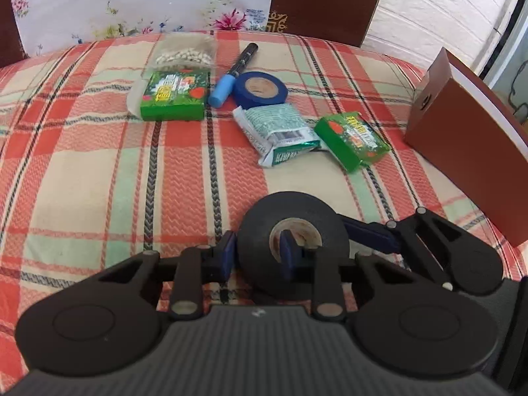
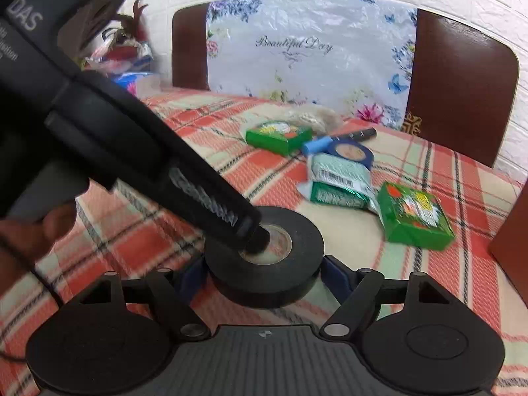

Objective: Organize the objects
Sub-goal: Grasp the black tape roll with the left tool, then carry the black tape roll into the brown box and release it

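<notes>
Nearest, the black tape roll (image 1: pixel 292 246) lies on the plaid cloth (image 1: pixel 99 171). The left gripper (image 1: pixel 257 257) pinches its wall, one finger inside the core. The right gripper (image 2: pixel 264 272) clamps its outer sides. Bare cloth lies beyond, then a foil packet (image 1: pixel 280 133), green boxes (image 1: pixel 173 95), blue tape (image 1: pixel 260 90), a marker (image 1: pixel 232 74) and a brown board (image 1: pixel 468 165) at the right edge.

Black tape roll (image 1: pixel 292 234) pinched from both sides

One left tool (image 1: pixel 257 252) finger sits in its core; right tool (image 2: pixel 264 272) flanks its rim, over the plaid bed.
</notes>
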`<action>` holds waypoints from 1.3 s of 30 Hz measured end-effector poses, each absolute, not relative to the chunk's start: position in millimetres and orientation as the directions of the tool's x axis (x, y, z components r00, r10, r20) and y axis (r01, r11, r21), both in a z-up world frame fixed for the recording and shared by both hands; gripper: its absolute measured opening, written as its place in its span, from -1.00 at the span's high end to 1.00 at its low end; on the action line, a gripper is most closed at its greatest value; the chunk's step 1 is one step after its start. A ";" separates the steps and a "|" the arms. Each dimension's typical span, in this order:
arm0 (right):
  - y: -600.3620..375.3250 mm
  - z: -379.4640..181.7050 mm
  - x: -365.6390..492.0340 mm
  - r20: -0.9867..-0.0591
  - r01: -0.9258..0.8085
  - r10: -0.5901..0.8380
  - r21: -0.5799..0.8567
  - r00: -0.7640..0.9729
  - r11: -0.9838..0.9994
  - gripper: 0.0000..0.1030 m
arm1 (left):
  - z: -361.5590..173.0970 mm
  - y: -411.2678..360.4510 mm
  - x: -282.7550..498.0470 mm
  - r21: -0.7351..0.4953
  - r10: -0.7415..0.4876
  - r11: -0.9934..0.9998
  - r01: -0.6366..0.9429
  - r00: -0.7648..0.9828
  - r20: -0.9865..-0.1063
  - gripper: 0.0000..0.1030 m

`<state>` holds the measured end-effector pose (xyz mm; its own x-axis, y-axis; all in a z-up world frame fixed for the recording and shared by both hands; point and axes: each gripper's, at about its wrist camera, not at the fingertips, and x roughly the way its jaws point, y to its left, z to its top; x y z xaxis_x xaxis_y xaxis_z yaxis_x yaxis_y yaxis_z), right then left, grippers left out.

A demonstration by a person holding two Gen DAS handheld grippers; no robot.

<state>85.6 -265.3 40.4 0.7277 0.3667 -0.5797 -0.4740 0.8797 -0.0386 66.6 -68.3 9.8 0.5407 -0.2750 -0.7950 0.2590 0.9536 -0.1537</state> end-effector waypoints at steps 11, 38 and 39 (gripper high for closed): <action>-362.8 124.4 77.1 -0.261 -0.113 0.062 -0.186 0.963 0.976 -0.44 | 118.3 -224.4 88.3 -0.055 -0.524 0.789 0.612 0.625 -0.579 0.41; -382.0 100.6 58.4 -0.183 -0.044 0.037 -0.038 0.982 0.998 -0.42 | 85.7 -144.2 100.9 -0.167 -0.448 0.881 0.443 0.667 -0.596 0.39; -369.5 98.6 63.2 -0.205 -0.076 0.066 -0.042 0.977 0.996 -0.42 | 81.1 -128.2 103.3 -0.178 -0.423 0.898 0.404 0.672 -0.609 0.40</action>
<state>63.2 -369.5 98.6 0.9766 0.0657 -0.2050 -0.0758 0.9963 -0.0417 103.3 -128.2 81.1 0.6717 -0.4226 -0.6085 0.4036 0.8975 -0.1778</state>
